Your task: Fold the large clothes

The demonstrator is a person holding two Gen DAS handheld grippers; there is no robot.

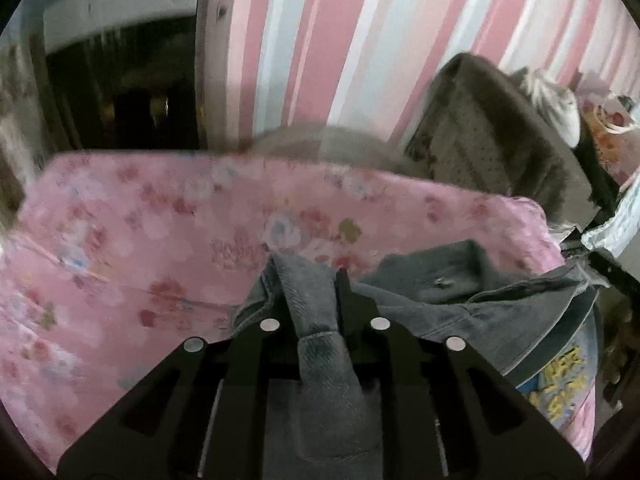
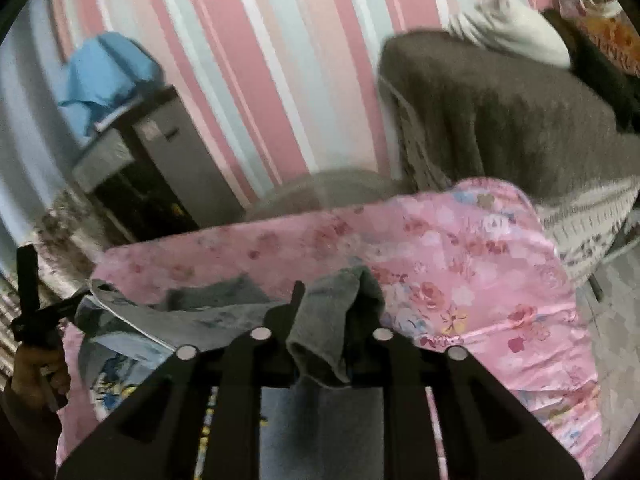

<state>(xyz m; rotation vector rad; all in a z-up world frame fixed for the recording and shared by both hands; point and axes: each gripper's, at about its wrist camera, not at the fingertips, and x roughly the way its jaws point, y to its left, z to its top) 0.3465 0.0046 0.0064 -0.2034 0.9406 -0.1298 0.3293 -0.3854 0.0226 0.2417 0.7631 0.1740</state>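
A grey denim garment (image 1: 452,300) with a printed lining hangs over a pink floral bed cover (image 1: 132,240). My left gripper (image 1: 310,276) is shut on a bunched fold of the grey garment, which runs back between the fingers. My right gripper (image 2: 332,288) is shut on another fold of the same garment (image 2: 332,320). The garment spans between the two grippers above the bed (image 2: 480,280). The left gripper also shows at the left edge of the right wrist view (image 2: 32,312), held by a hand.
A pink and white striped wall (image 1: 320,48) stands behind the bed. A brown covered chair or sofa (image 2: 500,120) with a white bundle (image 2: 516,28) is at the right. A dark cabinet (image 2: 160,176) with blue cloth (image 2: 108,76) on it stands left. A dark doorway (image 1: 120,88) shows at left.
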